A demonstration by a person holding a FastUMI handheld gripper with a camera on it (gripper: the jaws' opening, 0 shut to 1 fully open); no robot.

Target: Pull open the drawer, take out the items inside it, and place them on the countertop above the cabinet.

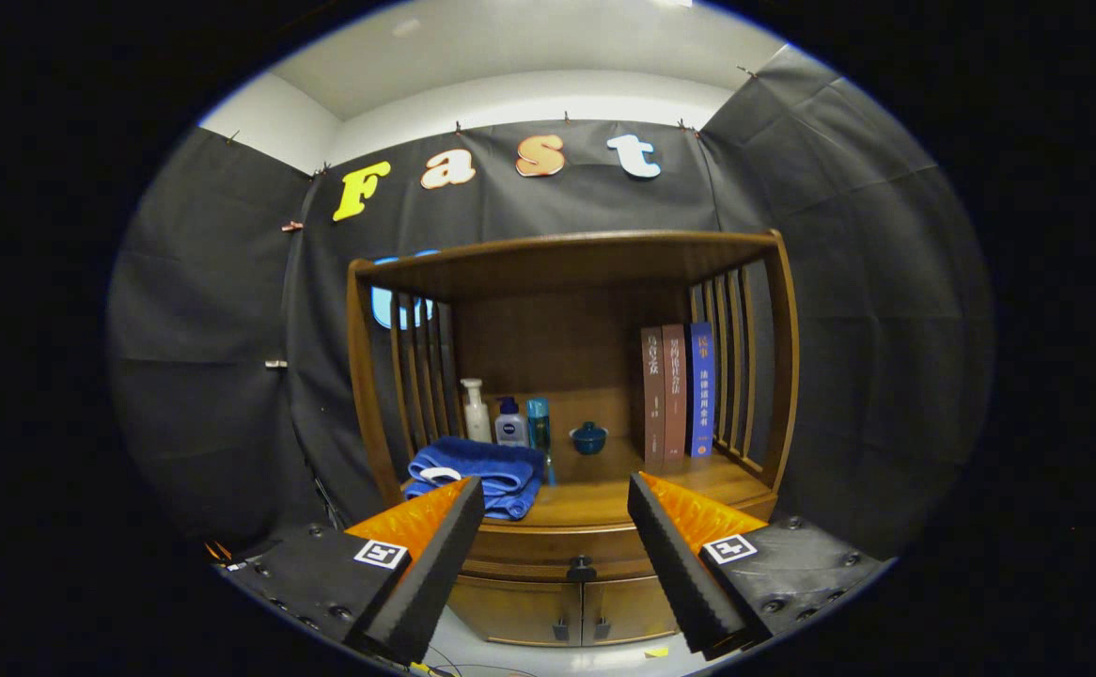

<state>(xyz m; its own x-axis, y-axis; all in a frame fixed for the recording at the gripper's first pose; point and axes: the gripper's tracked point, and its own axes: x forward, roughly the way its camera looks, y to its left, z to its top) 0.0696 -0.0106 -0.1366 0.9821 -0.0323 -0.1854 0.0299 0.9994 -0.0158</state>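
**Claw hanging spread before the closed drawer**

Cabinet [571,376] of brown wood is standing straight ahead of the claw, well beyond the fingertips, against the black cloth wall. Its upper part is forming an open shelf with slatted sides under a flat top board. Beneath the shelf, the drawer [548,543] is sitting shut, its front showing in the gap between the two fingers, with a dark knob [581,568] at its middle. Under the drawer, two small doors [567,611] are sitting closed side by side.

Claw [555,496] is hanging spread wide, its fingers [435,555] standing apart and gripping nothing, touching nothing.

Countertop [604,494] above the drawer is carrying several things. Beyond the right finger, three books [678,390] are standing upright together against the right-hand slats. Just past the tip of the left finger, a folded blue towel [477,475] is lying near the front of the shelf. Behind the towel, three bottles are standing in a row: a white pump bottle [475,412], a small white and blue bottle [510,423] and a teal bottle [538,423]. Farther back, roughly in line with the gap between the fingers, a small blue lidded bowl [588,438] is resting alone, apart from the bottles and the books.
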